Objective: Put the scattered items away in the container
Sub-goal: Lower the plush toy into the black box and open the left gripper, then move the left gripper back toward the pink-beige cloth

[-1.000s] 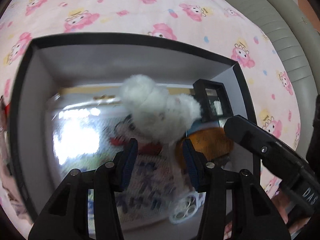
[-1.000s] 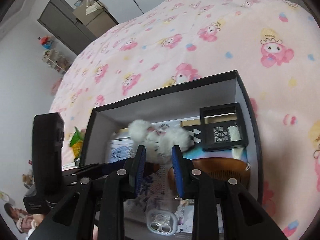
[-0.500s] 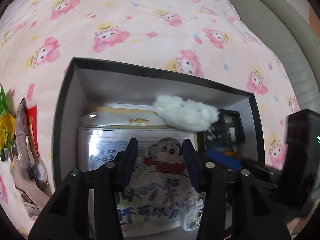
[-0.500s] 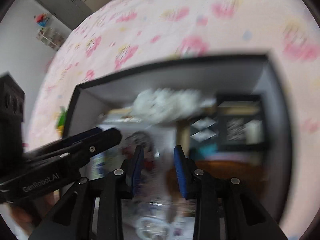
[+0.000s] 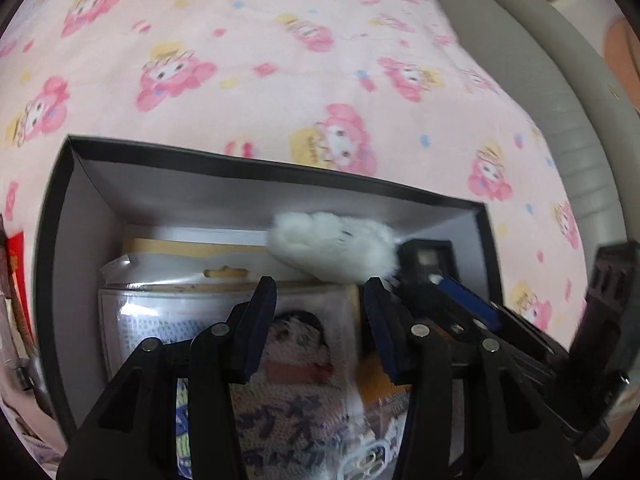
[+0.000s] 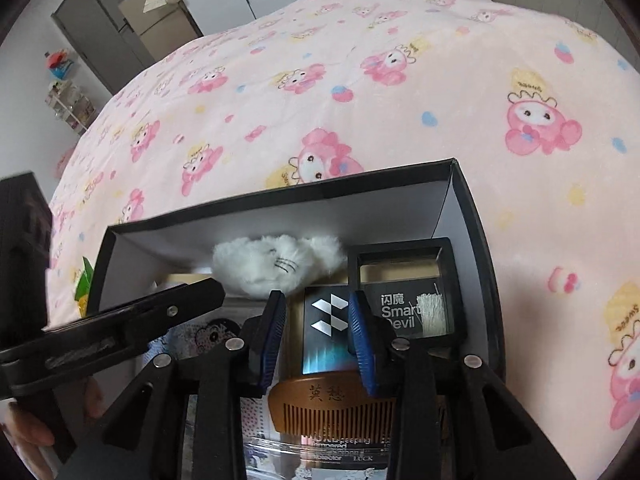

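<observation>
A bed under a pink cartoon-print blanket fills most of both views, with grey cabinets standing against the far wall in the right wrist view. On the blanket sits a black box with pale inner walls, open at the top and already crowded. Along its left side lies a clear plastic packet with a cartoon boy printed on the card inside. At the back right corner rests a black frame case lettered "Smart Devil", and just beside it a dark card with a silver geometric logo. Nearer the cameras, a wooden comb lies flat, partly over a transparent package with small print. The white fluffy toy lies inside the box against the back wall, resting on top of the other things, touched by neither tool.

The left tongs hover above the packet with the two blue-padded fingers spread apart and nothing between them. The right tongs hang over the logo card and comb, likewise parted and gripping nothing. Each tool shows in the other's view as a black arm crossing the box edge. Outside the box on the left, a green and yellow item lies on the blanket.
</observation>
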